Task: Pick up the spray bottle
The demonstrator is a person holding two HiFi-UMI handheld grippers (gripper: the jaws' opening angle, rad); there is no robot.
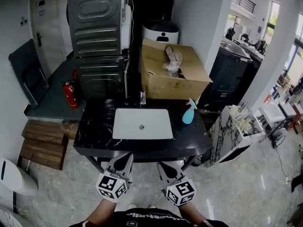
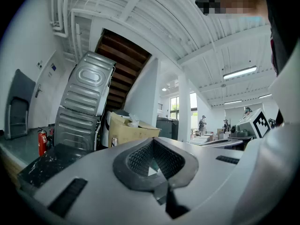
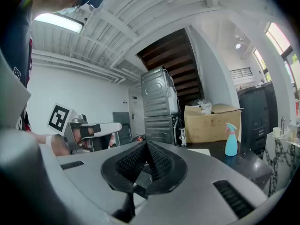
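Observation:
The spray bottle (image 1: pixel 189 112) is teal with a pink collar. It stands upright on the black marble counter (image 1: pixel 94 131), just right of the white sink (image 1: pixel 142 124). In the right gripper view the spray bottle (image 3: pixel 230 139) shows far off at the right, in front of a cardboard box. My left gripper (image 1: pixel 122 161) and right gripper (image 1: pixel 166 167) hover side by side before the counter's near edge, well short of the bottle. Both point level at the counter. The left gripper (image 2: pixel 152 142) is shut with nothing in it, and so is the right gripper (image 3: pixel 146 144).
An open cardboard box (image 1: pixel 173 74) sits behind the sink beside a faucet (image 1: pixel 142 97). Stacked metal appliances (image 1: pixel 97 37) stand at the back left, with a red fire extinguisher (image 1: pixel 71 93) below. A marble-patterned cabinet (image 1: pixel 232 131) stands right of the counter and a wooden pallet (image 1: pixel 45 143) left.

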